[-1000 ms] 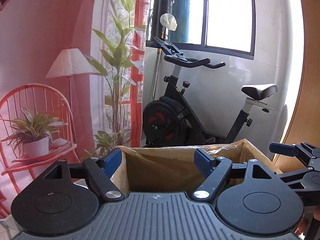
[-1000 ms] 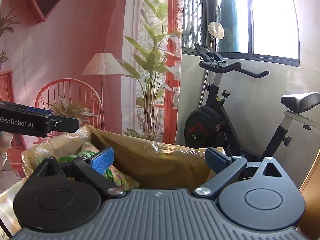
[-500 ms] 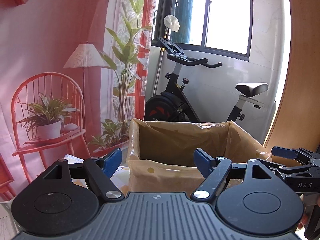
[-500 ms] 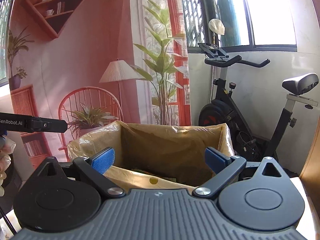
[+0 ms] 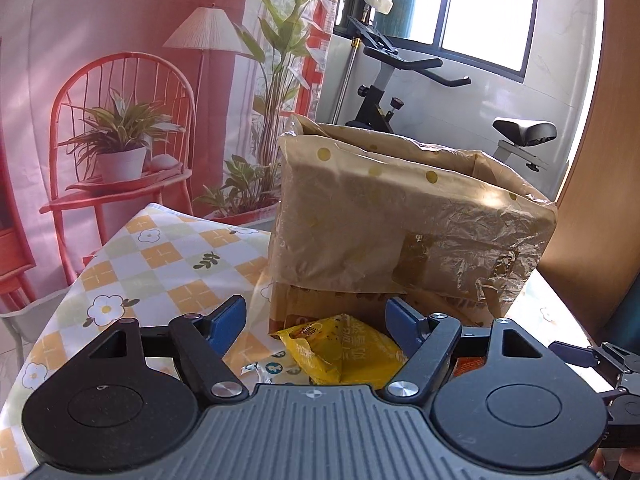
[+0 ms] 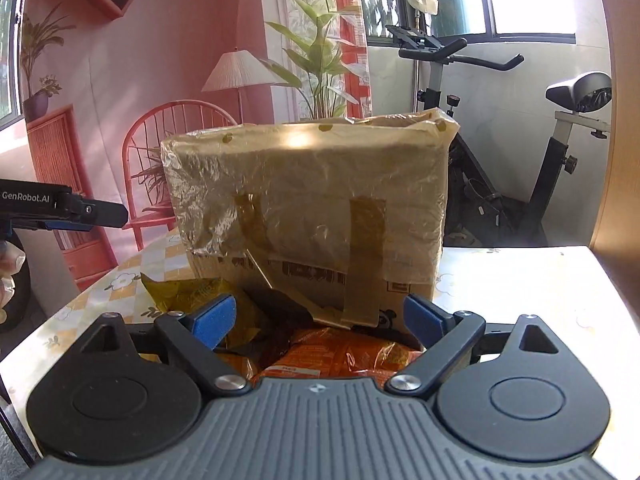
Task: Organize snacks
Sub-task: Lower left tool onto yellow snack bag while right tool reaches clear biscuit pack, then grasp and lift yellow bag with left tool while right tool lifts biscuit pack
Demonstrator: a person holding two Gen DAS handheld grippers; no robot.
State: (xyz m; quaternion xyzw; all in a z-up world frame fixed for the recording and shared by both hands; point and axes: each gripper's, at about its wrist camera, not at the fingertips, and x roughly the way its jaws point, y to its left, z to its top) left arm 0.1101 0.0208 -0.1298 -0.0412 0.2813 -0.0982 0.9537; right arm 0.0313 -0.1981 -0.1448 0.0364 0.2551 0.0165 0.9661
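A cardboard box (image 5: pixel 400 232) lined with a yellow dotted plastic bag stands on the table; it also shows in the right wrist view (image 6: pixel 308 208). My left gripper (image 5: pixel 316 322) is open above a yellow snack packet (image 5: pixel 340 350) that lies before the box. My right gripper (image 6: pixel 318 320) is open above an orange snack packet (image 6: pixel 340 354), beside a yellow packet (image 6: pixel 188 294). What is inside the box is hidden.
The table has a checked flower tablecloth (image 5: pixel 160 260). A small white wrapper (image 5: pixel 272 368) lies left of the yellow packet. An exercise bike (image 6: pixel 500 184) stands behind the table. A wooden panel (image 5: pixel 592 220) rises at the right.
Both grippers have dropped from the box's open top down to its near side at table level. The snack packets before the box have come into view.
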